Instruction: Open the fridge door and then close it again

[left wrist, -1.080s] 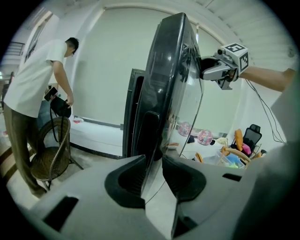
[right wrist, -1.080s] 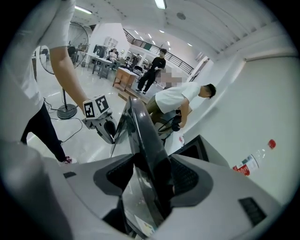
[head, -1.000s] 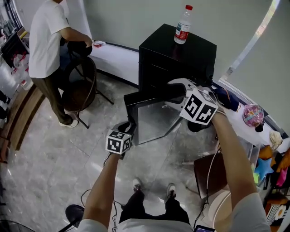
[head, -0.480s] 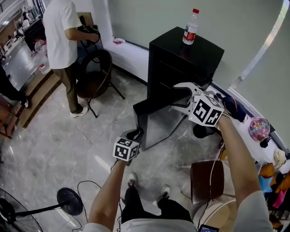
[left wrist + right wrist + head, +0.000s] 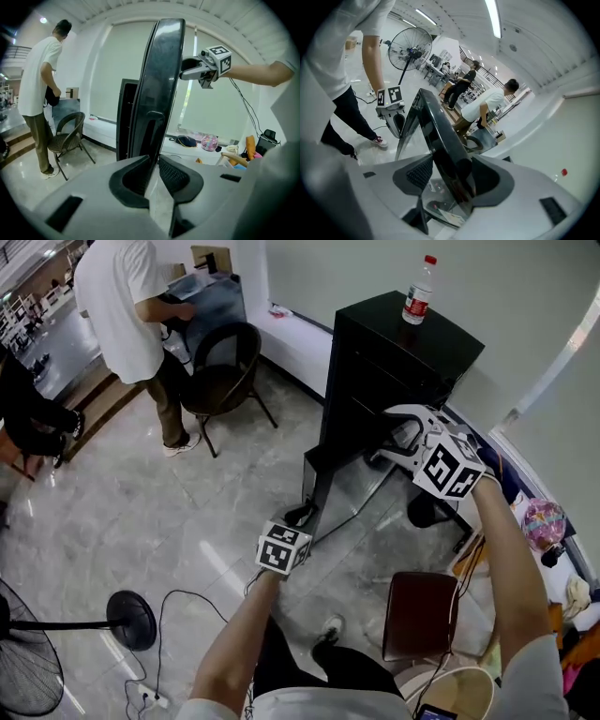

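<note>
The black fridge [image 5: 403, 352] stands with its door [image 5: 328, 488] swung out over the floor. My right gripper [image 5: 392, 432] sits on the door's top edge. In the right gripper view the door [image 5: 440, 140] runs between the jaws, and that gripper [image 5: 451, 159] is shut on it. My left gripper [image 5: 300, 515] is low at the door's outer edge. Its jaws [image 5: 154, 157] are closing to a narrow gap. The door's edge [image 5: 157, 84] rises just ahead of the tips, wider than the gap, with nothing gripped.
A water bottle [image 5: 418, 292] stands on the fridge top. A person in a white shirt [image 5: 117, 306] stands beside a black chair [image 5: 225, 376] at the back left. A fan base [image 5: 131, 620] with its cable lies at the left, and a brown stool [image 5: 422, 615] is on my right.
Both grippers have travelled across the room with the door, which now shows more edge-on. My view has shifted, and the fan base has come into sight.
</note>
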